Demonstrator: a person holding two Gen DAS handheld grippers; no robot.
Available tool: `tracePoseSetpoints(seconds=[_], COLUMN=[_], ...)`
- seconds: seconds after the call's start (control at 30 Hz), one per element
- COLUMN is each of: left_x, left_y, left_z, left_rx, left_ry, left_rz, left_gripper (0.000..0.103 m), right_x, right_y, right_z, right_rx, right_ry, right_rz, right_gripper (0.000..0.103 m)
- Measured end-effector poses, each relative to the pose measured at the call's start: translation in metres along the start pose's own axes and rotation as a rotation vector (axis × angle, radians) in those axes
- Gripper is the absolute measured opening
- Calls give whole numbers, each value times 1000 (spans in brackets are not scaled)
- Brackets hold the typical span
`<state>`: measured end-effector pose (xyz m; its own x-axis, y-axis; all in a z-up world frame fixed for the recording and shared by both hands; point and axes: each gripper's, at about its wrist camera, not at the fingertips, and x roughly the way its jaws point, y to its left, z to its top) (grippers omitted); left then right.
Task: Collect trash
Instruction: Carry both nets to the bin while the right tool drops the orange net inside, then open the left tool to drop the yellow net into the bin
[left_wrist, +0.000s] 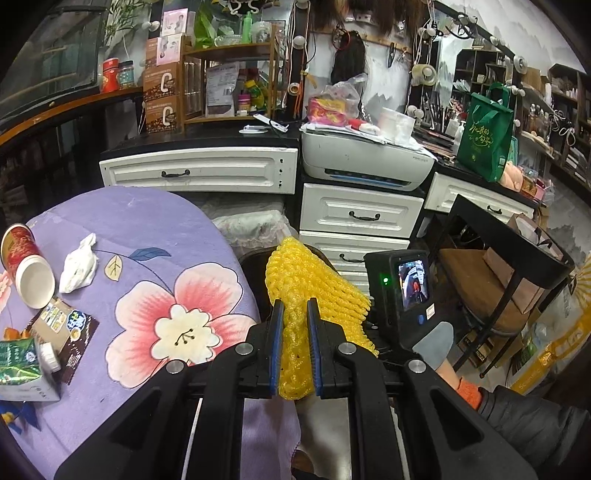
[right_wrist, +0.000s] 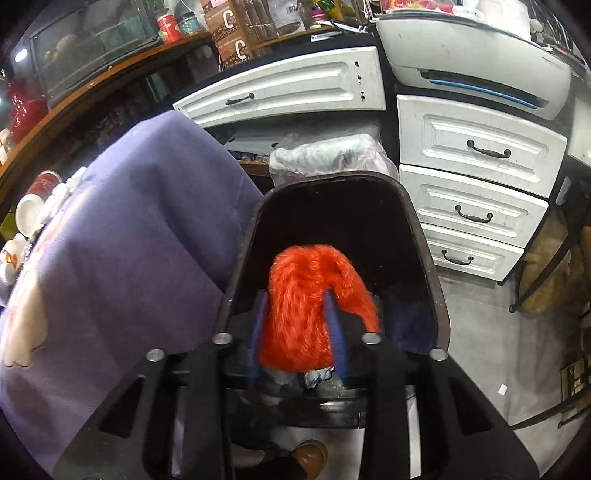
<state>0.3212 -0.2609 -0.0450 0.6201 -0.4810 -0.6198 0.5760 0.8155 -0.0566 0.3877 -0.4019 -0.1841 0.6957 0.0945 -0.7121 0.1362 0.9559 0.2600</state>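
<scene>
My left gripper is shut on a yellow foam fruit net and holds it just past the right edge of the purple flowered table. The right gripper's camera body shows beside it. My right gripper is shut on an orange foam net, blurred, and holds it over the open dark bin with its raised lid. On the table lie a tipped red paper cup, a crumpled white tissue, a brown snack packet and a green carton.
White drawers and a white printer stand behind the bin. A plastic-wrapped bundle lies behind the bin lid. A black side table stands at right with a green bag on the counter above it.
</scene>
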Motion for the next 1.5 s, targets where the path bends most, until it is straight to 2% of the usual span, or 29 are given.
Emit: tracePoseSetpoints(seconds=[0.07, 0.27, 0.5, 0.8, 1.17, 1.27, 1.4, 1.43, 1.5], left_x=[6, 21, 54, 109, 151, 161, 163, 161, 153], left_y=[0, -5, -16, -27, -34, -36, -38, -39, -42], left_z=[2, 7, 18, 22, 21, 20, 20, 21, 24], left_rx=[3, 16, 43, 42, 49, 50, 37, 41, 46], left_ry=[7, 22, 66, 166, 231, 248, 250, 241, 221], left_rz=[5, 15, 29, 44, 80, 94, 95, 92, 87], left_gripper=[13, 13, 13, 13, 13, 20, 52, 58, 63], right_x=[3, -5, -48, -97, -133, -136, -139, -140, -141], right_y=[-1, -8, -21, -48, -52, -52, -50, -50, -49], right_z=[-2, -8, -25, -51, -71, -76, -79, -80, -80], right_rx=[2, 11, -12, 34, 57, 63, 55, 54, 54], right_ry=[3, 0, -33, -34, -62, -59, -59, -59, -61], right_rz=[-11, -34, -111, -127, -144, -143, -139, -140, -139], right_gripper=[46, 49, 55, 56, 56, 56, 56, 56, 56])
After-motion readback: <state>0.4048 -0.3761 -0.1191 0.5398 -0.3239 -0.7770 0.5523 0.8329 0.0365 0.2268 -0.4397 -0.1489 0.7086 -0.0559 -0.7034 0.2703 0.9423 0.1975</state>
